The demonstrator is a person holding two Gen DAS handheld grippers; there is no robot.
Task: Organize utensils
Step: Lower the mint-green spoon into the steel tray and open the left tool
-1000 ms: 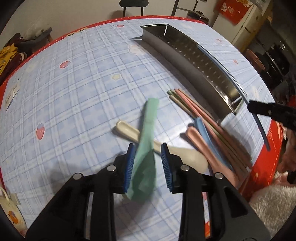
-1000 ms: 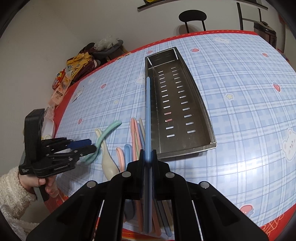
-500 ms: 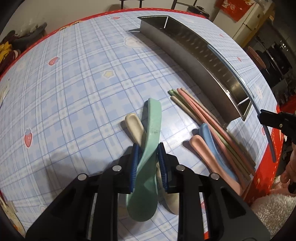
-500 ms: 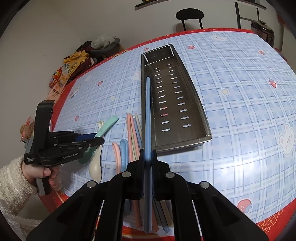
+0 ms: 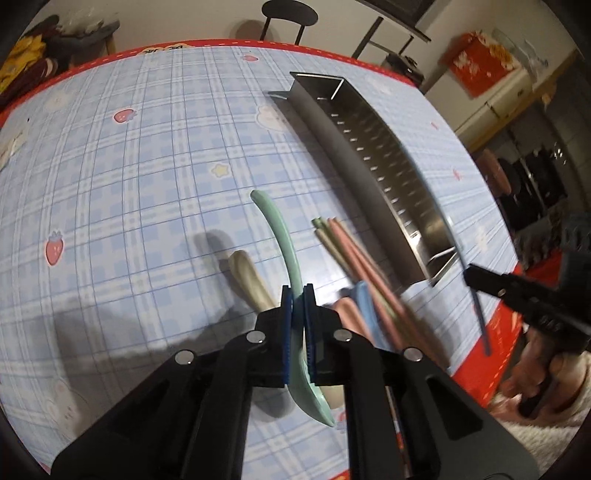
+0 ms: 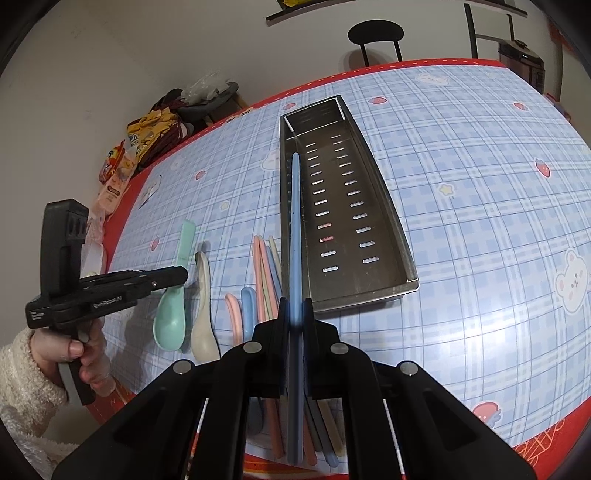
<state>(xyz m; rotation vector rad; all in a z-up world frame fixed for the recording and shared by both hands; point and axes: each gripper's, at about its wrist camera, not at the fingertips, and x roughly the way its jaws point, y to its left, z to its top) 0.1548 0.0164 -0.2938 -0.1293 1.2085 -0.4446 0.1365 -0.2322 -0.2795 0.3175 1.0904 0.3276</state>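
My left gripper [image 5: 297, 291] has its jaws closing on the handle of a mint green spoon [image 5: 277, 229], and the pads press it. In the right wrist view the green spoon [image 6: 173, 317] hangs bowl down from the left gripper [image 6: 183, 275], just above the table. My right gripper [image 6: 295, 306] is shut on a long blue utensil [image 6: 294, 221] that points along the left wall of the steel perforated tray [image 6: 402, 240]. A cream spoon [image 6: 203, 325] lies beside the green one. Pink, blue and green utensils [image 6: 266, 266] lie bundled left of the tray.
The tablecloth is blue plaid with a red border [image 6: 546, 439] at its near edge. Snack bags [image 6: 147, 136] sit on a chair beyond the far left corner. A black stool [image 6: 376, 29] stands behind the table. A hand in a white fleece sleeve [image 6: 22, 373] holds the left gripper.
The left jaws have closed onto the green spoon's handle. The spoon has turned onto its edge and lifted off the cream spoon. The right gripper holds still with its blue utensil.
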